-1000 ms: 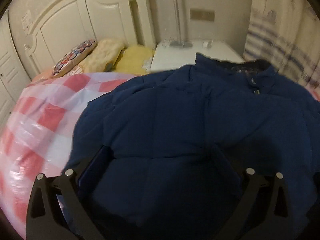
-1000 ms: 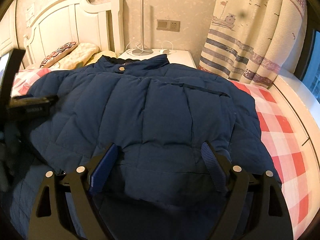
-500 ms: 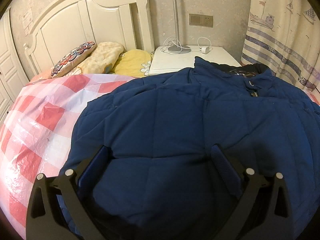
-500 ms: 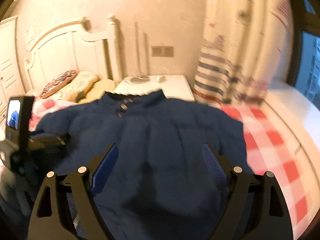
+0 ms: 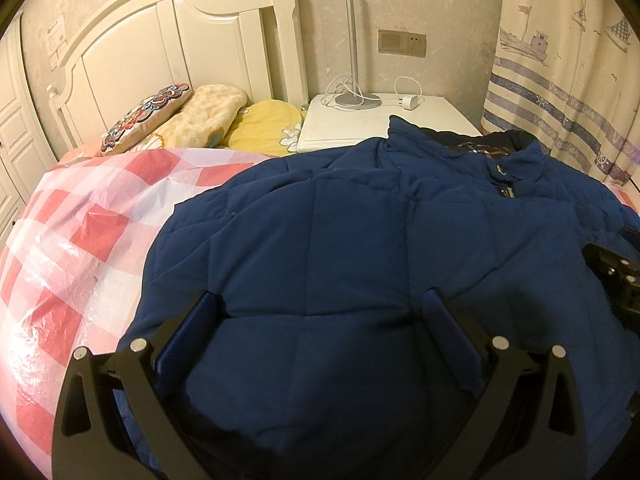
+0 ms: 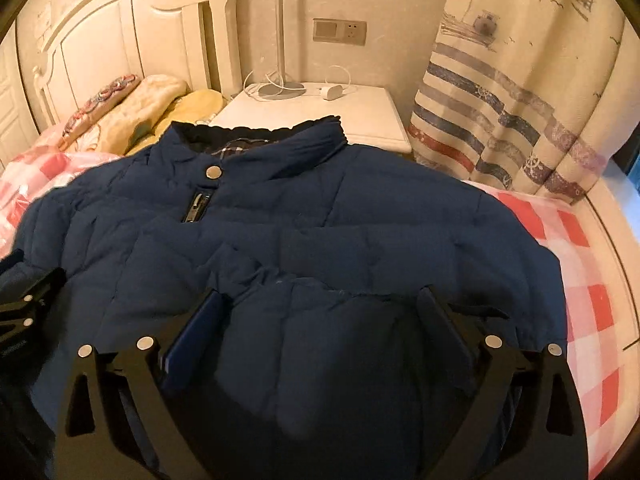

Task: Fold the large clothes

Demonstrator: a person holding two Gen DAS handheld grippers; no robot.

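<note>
A large navy quilted jacket [image 5: 360, 240] lies front-up on the bed, collar toward the nightstand; it also shows in the right wrist view [image 6: 320, 232], with its snap and zipper pull at the neck. My left gripper [image 5: 320, 304] is open, jaws wide, just above the jacket's lower left part. My right gripper [image 6: 320, 300] is open, jaws wide, over the jacket's lower right part near a fabric fold. Each gripper shows at the edge of the other's view.
The bed has a pink-and-white checked cover [image 5: 80, 240] under plastic film. Pillows [image 5: 180, 120] lie by the white headboard [image 5: 160, 48]. A white nightstand [image 6: 320, 112] holds a lamp base and charger. A striped curtain [image 6: 520, 100] hangs at the right.
Both grippers have shifted over the jacket toward its collar. The right gripper swung up and came back down, closer to the collar. Jaws stay wide open.
</note>
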